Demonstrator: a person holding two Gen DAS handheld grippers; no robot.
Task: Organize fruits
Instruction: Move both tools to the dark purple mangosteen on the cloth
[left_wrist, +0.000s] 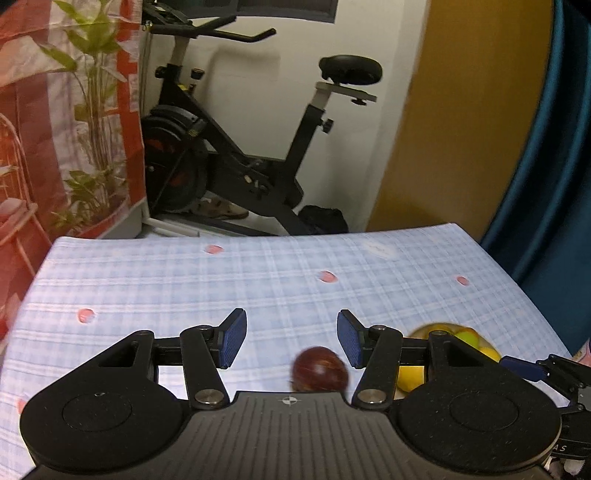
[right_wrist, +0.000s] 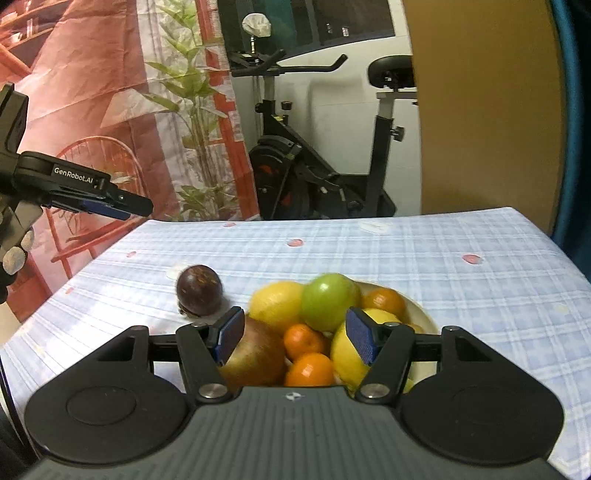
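A dark purple round fruit lies on the blue checked tablecloth, below and just short of my open, empty left gripper. It also shows in the right wrist view, left of a cream bowl. The bowl holds a green apple, lemons, several oranges and a red apple. My right gripper is open and empty, hovering over the bowl's fruit. The left gripper shows at the left, held above the table.
An exercise bike stands behind the table's far edge. A red patterned curtain hangs at the left, a wooden door and a blue curtain at the right. The bowl sits near the table's right side.
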